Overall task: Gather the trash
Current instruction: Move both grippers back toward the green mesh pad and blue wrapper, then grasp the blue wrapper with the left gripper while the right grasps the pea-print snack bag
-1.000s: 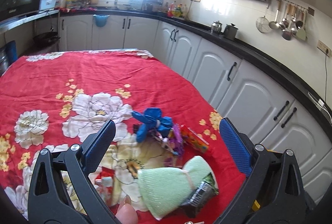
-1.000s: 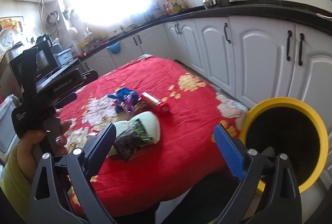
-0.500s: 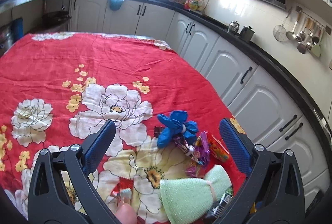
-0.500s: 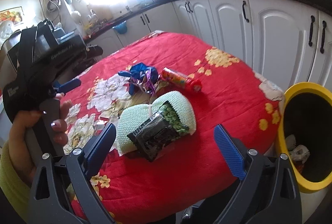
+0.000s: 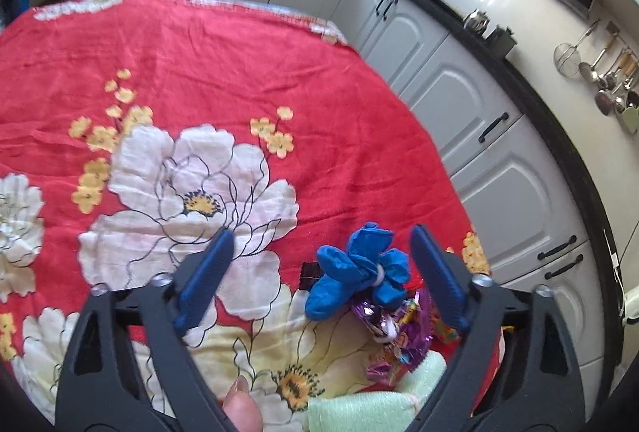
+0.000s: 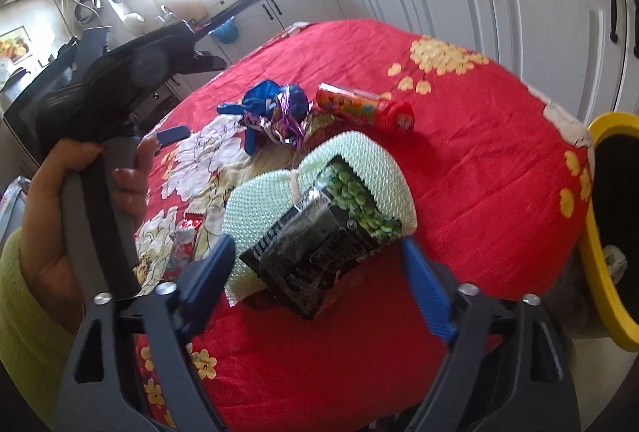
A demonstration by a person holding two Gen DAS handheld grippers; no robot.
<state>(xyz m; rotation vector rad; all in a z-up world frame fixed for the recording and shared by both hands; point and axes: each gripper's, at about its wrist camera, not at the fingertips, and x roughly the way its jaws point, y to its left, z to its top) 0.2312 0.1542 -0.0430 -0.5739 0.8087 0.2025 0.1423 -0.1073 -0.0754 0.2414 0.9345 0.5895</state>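
Note:
A crumpled blue glove (image 5: 357,270) lies on the red flowered tablecloth (image 5: 199,52), just inside my open left gripper's (image 5: 321,272) right finger. Shiny purple wrappers (image 5: 393,328) lie beside it. My open right gripper (image 6: 315,280) is right in front of a black snack bag (image 6: 315,252) lying on a pale green rolled cloth (image 6: 359,160). The blue glove (image 6: 267,100), a red candy tube (image 6: 365,108) and a small red wrapper (image 6: 183,248) also show in the right wrist view. The left gripper's body (image 6: 131,72) is held at the left.
A yellow-rimmed trash bin (image 6: 603,232) stands off the table's right edge with some trash inside. White kitchen cabinets (image 5: 459,104) run along the far and right sides under a black counter. The pale green cloth (image 5: 371,408) shows at the left wrist view's bottom.
Both grippers have moved closer to the table. The left has closed in over the blue glove; the right has dropped toward the black snack bag. Both stay open.

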